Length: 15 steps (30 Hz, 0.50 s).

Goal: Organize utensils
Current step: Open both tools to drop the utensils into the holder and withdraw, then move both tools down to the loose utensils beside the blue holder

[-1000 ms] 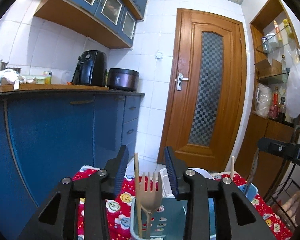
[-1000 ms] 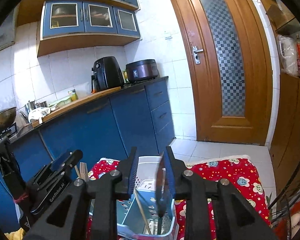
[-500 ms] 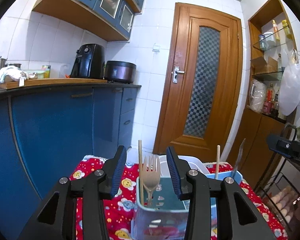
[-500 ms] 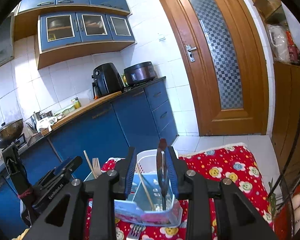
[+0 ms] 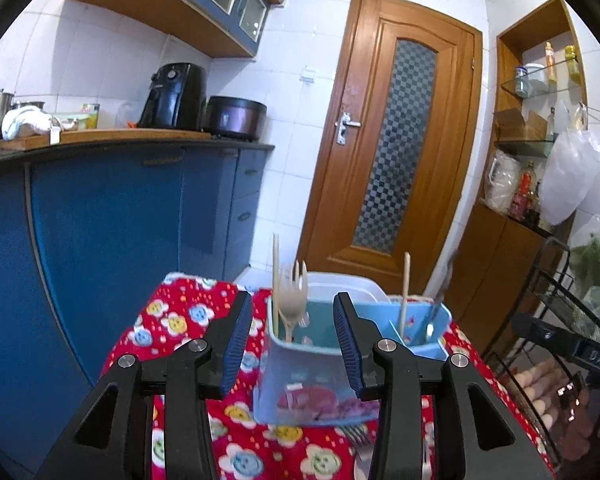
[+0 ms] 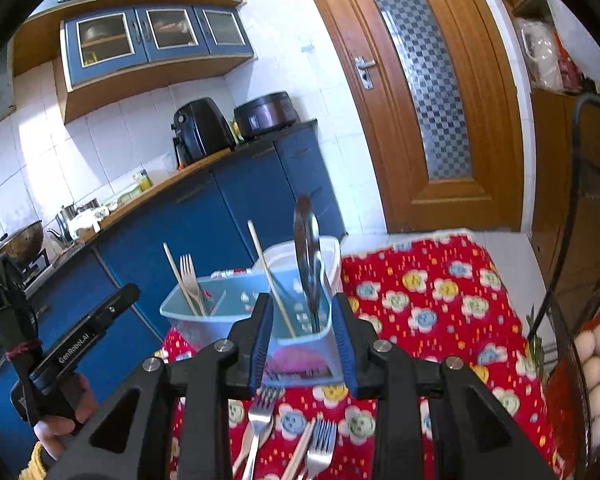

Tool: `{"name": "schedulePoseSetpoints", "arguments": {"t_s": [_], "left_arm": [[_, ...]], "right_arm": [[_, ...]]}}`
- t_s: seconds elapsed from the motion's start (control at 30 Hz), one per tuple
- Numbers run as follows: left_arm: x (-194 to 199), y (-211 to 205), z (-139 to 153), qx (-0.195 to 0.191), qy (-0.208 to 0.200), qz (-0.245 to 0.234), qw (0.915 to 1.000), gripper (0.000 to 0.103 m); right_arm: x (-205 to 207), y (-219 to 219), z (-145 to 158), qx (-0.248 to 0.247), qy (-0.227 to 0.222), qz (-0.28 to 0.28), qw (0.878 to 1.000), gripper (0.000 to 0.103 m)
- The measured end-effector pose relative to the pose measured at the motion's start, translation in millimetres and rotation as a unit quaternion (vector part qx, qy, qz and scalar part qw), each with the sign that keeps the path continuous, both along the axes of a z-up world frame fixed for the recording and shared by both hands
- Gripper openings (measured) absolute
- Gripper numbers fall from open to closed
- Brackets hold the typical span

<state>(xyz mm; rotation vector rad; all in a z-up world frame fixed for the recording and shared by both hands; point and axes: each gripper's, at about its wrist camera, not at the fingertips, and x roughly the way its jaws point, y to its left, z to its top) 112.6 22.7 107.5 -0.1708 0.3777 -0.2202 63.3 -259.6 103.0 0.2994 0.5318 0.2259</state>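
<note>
Left wrist cam: the left gripper is hanging in front of the blue utensil caddy, jaws standing partly apart with nothing pinched between the pads. The caddy is sitting on the red flower-print tablecloth, with a white plastic tub just behind it. A beige fork and a wooden chopstick are standing upright in the caddy's left compartment; a second chopstick and a dark-handled utensil, too blurry to name, are leaning in the right one.

Right wrist cam: the right gripper is hovering at the caddy's near corner, jaws fairly narrow but not gripping anything; the caddy wall is showing in the gap between them. A metal spoon is standing in the near compartment beside a slanted chopstick. The fork and another chopstick are sitting in the far end. Loose metal forks are lying on the cloth below the fingers. A person's hand is holding the other gripper's handle at lower left.
</note>
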Motion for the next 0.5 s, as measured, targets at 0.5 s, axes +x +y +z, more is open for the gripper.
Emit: {"name": "schedulePoseSetpoints", "arguments": {"t_s": [0.5], "left_arm": [[-14.2,-17.5,-47.3,-0.008,0.098,-0.027,0.9948,0.043]], "right_arm": [[-18.6,-1.0,-43.0,-0.008,0.064,-0.001,0.998,0.033]]}}
